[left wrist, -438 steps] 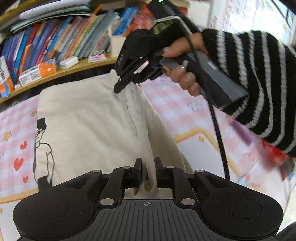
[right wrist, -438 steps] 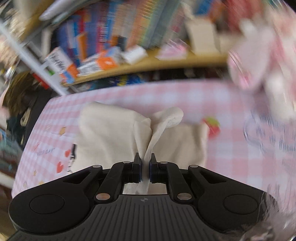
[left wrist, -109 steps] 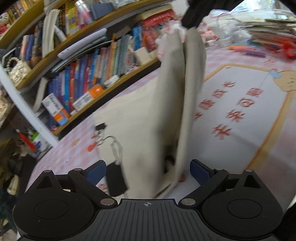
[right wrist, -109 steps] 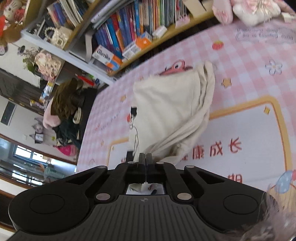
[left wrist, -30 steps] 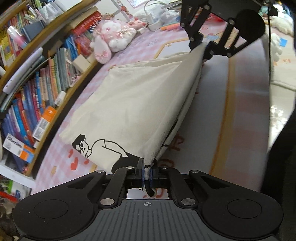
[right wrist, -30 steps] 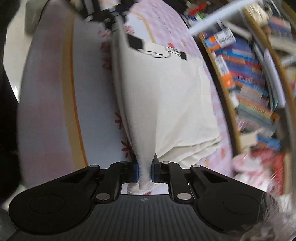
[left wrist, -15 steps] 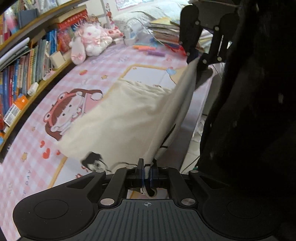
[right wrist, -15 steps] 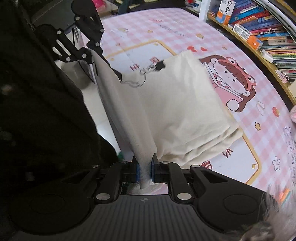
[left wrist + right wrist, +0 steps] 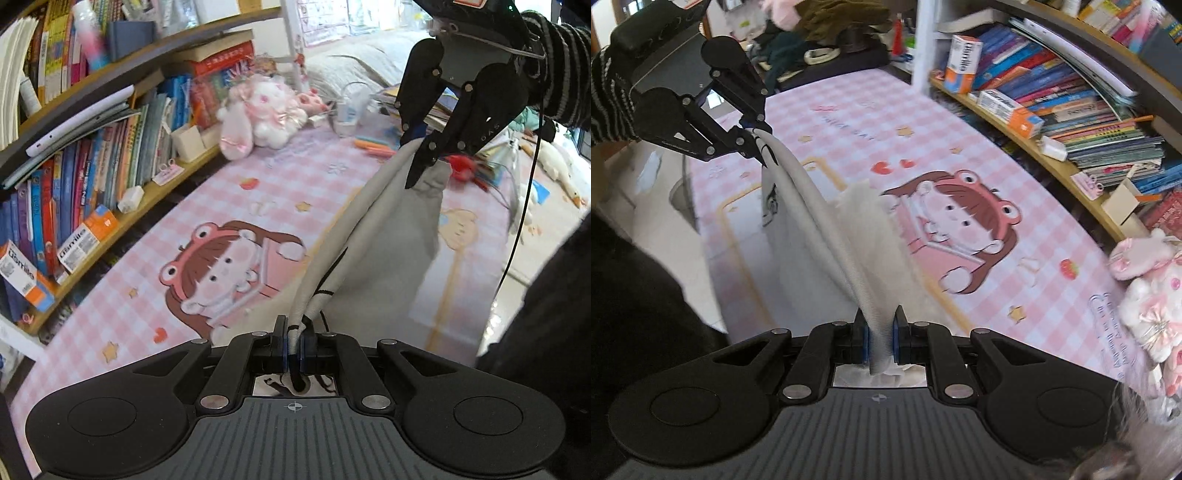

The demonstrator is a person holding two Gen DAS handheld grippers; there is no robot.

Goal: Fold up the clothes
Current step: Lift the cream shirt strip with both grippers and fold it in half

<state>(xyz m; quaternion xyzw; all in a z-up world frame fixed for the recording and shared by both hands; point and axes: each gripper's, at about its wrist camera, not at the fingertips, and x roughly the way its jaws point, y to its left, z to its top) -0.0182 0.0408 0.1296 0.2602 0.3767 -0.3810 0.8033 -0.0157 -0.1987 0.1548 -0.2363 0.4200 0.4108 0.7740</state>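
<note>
A cream garment [image 9: 391, 236] with a black cartoon print hangs stretched in the air between my two grippers, above the pink checked table mat [image 9: 229, 206]. My left gripper [image 9: 293, 341] is shut on one end of its ribbed hem. My right gripper [image 9: 878, 341] is shut on the other end of the hem. In the left wrist view the right gripper [image 9: 424, 162] pinches the cloth at upper right. In the right wrist view the garment [image 9: 827, 236] runs up to the left gripper [image 9: 759, 146] at upper left, and its lower edge hangs over the mat [image 9: 960, 155].
A curved bookshelf [image 9: 92, 155] full of books runs along the table's far side, also in the right wrist view [image 9: 1063, 110]. A pink plush toy [image 9: 258, 110] sits near it. Pens and clutter [image 9: 373, 147] lie at the far end. The person's dark body [image 9: 631, 295] stands close by.
Both grippers have lifted the garment off the mat and raised it. It lay partly on the table half a second ago; now it hangs between them.
</note>
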